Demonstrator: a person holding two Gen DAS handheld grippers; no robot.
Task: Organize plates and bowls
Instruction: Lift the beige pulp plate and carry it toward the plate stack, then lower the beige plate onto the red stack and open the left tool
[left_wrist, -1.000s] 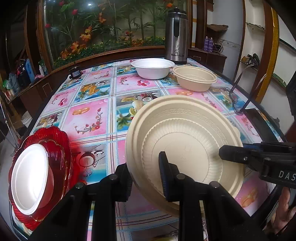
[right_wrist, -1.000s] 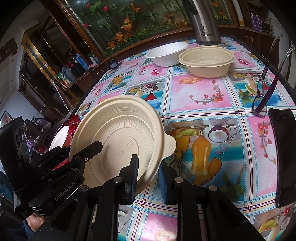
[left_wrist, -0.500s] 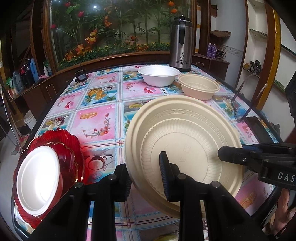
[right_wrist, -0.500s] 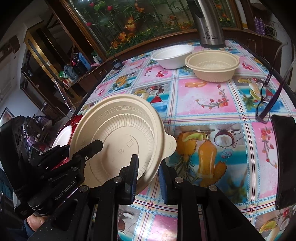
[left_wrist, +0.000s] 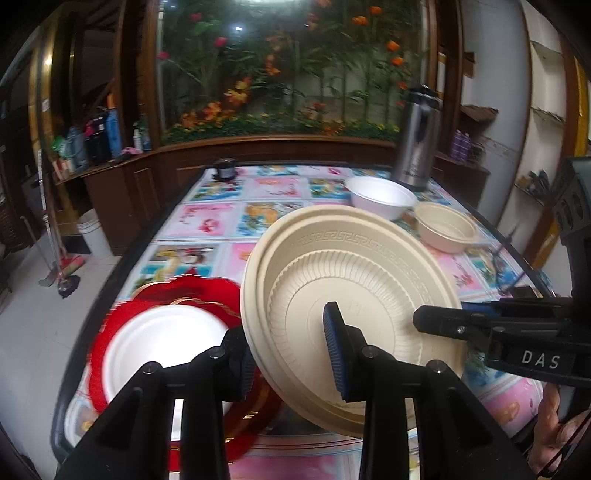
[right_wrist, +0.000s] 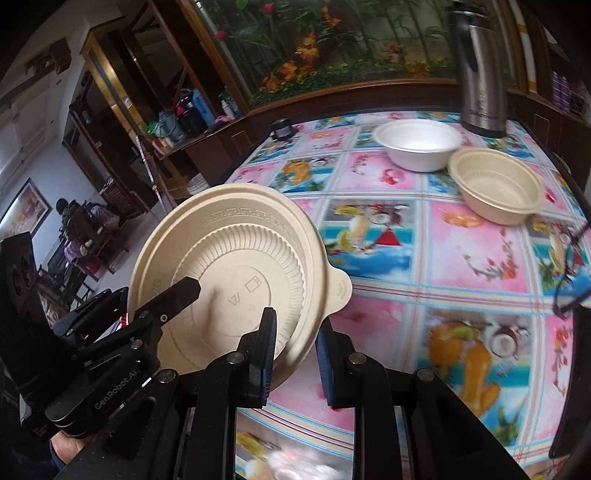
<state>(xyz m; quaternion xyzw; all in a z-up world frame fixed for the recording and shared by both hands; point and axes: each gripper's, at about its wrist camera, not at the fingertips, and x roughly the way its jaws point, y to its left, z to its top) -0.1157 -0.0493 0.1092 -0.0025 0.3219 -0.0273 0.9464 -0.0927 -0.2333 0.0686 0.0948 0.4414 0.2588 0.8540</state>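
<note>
Both grippers grip one beige ribbed plate (left_wrist: 351, 295), held tilted in the air above the table. My left gripper (left_wrist: 291, 354) is shut on its near left rim; my right gripper (right_wrist: 295, 354) is shut on its near right rim, and the plate (right_wrist: 229, 266) fills the left of the right wrist view. Below the plate at the left, a white plate (left_wrist: 162, 343) lies on stacked red plates (left_wrist: 207, 295). A white bowl (left_wrist: 382, 197) and a beige bowl (left_wrist: 445, 227) stand at the far right of the table; they also show in the right wrist view as white bowl (right_wrist: 417, 142) and beige bowl (right_wrist: 498, 188).
A steel thermos (left_wrist: 415, 140) stands behind the bowls. A small dark jar (left_wrist: 225, 171) sits at the table's far edge. Glasses (right_wrist: 572, 273) and a dark phone (right_wrist: 576, 384) lie near the right edge. The patterned tablecloth (right_wrist: 388, 229) covers the table.
Both grippers carried the beige plate up and to the left, so it now hangs partly over the red plate stack. The stack appears nearer the centre of the left wrist view.
</note>
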